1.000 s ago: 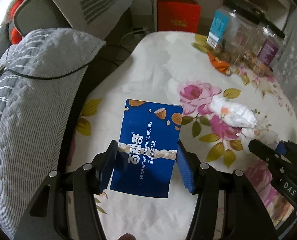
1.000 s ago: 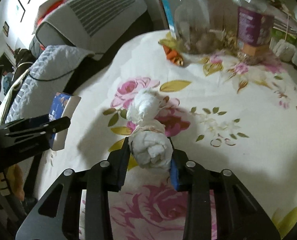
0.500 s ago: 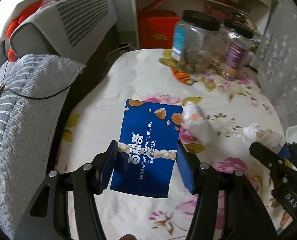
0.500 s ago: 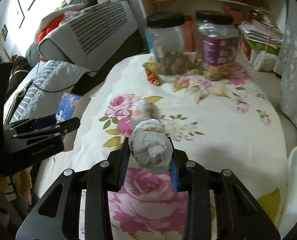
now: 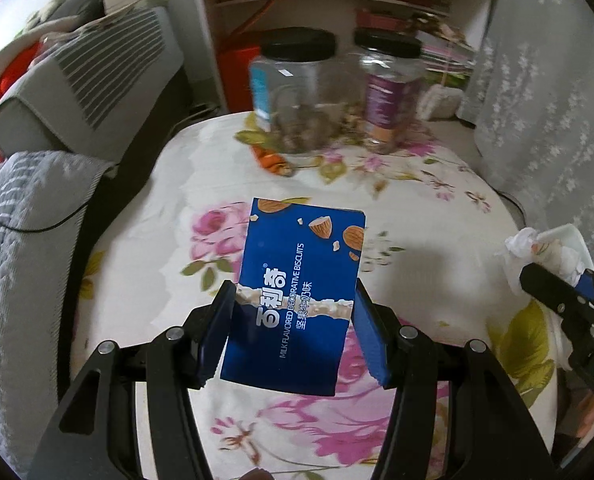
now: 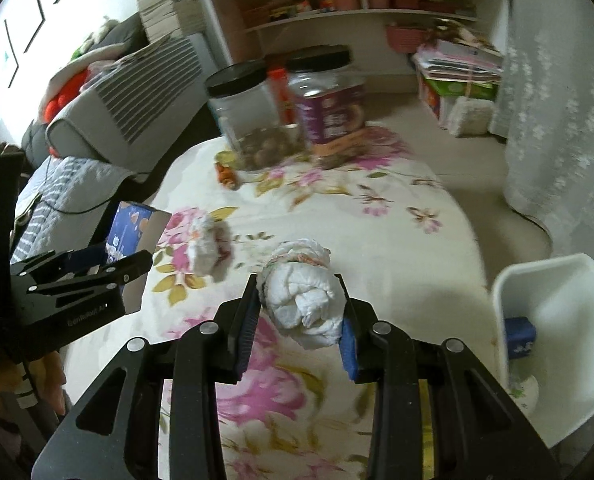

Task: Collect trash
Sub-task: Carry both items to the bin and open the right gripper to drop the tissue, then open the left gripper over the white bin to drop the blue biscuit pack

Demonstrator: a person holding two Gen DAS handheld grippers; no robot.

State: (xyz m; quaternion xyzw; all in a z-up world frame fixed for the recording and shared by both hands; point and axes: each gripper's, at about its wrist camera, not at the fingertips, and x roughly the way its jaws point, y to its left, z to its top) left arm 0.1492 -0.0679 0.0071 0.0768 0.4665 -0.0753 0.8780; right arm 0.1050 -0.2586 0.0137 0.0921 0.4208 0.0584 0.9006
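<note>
My left gripper (image 5: 293, 312) is shut on a blue biscuit box (image 5: 297, 296) and holds it above the floral table; it also shows at the left of the right wrist view (image 6: 133, 256). My right gripper (image 6: 301, 300) is shut on a white crumpled tissue wad (image 6: 303, 304), lifted off the table; the wad shows at the right edge of the left wrist view (image 5: 537, 252). A second tissue wad (image 6: 209, 246) lies on the tablecloth. A white bin (image 6: 557, 344) with a blue item inside stands at the table's right edge.
Two clear jars with black lids (image 5: 297, 92) (image 5: 389, 88) stand at the table's far side, with an orange wrapper (image 5: 271, 158) beside them. A grey striped sofa (image 5: 77, 92) lies to the left, shelves behind, a lace curtain (image 6: 557, 100) on the right.
Both grippers have risen and swung right with their loads. The right gripper pulled its wad away from the other tissue, and the white bin has come into view.
</note>
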